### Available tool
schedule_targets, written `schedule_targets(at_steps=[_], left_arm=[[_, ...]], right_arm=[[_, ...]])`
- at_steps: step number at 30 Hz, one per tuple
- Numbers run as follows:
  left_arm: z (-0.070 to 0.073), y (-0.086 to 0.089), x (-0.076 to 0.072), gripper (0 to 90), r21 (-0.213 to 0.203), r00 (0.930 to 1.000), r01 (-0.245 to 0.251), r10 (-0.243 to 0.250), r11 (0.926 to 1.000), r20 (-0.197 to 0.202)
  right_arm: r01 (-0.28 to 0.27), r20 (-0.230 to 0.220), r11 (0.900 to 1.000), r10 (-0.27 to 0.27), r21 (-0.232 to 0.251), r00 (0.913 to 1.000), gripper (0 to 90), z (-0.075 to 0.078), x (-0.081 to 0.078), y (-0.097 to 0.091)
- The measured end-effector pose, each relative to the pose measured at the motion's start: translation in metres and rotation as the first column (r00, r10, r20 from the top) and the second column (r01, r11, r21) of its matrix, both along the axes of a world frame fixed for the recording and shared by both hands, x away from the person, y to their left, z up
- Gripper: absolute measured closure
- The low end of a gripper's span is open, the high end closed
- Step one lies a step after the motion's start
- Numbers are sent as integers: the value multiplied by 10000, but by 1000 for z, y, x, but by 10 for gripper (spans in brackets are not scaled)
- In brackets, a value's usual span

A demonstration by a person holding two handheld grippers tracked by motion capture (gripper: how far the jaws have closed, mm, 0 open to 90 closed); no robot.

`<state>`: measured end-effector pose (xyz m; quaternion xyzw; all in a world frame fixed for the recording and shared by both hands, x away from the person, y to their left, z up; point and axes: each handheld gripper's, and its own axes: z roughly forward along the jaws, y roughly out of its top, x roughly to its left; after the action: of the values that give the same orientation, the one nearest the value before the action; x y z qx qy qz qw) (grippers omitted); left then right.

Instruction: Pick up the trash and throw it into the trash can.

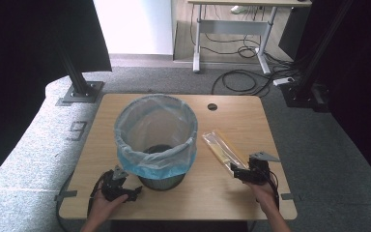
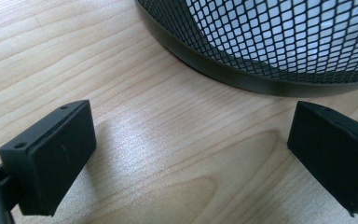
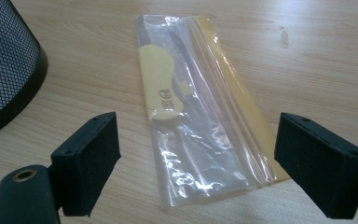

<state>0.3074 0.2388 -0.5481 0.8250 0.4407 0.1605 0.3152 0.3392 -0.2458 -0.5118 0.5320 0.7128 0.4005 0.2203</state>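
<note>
Lined mesh bin (image 1: 156, 140) seemingly empty, both grippers wide, right gripper (image 3: 196, 163) at clear packet (image 3: 200, 112)

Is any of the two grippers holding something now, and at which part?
Nothing is held. The right gripper is open around the plastic packet; the left gripper is open.

- The waste bin (image 1: 162, 180) was black wire mesh in a diamond pattern, with a pale blue see-through liner (image 1: 155, 140).
- The plastic packet (image 3: 200, 107) was clear with a yellow strip and a pale yellow card inside.
- The counter (image 1: 232, 116) was light wood with wavy grain.
- Both the left gripper (image 2: 186, 158) and the right gripper (image 3: 198, 161) were black.
</note>
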Motion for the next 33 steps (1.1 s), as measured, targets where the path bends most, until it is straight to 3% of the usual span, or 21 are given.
schedule_targets(at_steps=[19,33], left_arm=[[0,0,0,8,-1,10000,2,-2,10000,3],[0,0,0,8,-12,10000,4,-4,10000,7]], right_arm=[[14,48,9998,-13,-214,10000,141,-5,12,4],[-468,140,9972,477,-582,9988,140,-5,25,18]])
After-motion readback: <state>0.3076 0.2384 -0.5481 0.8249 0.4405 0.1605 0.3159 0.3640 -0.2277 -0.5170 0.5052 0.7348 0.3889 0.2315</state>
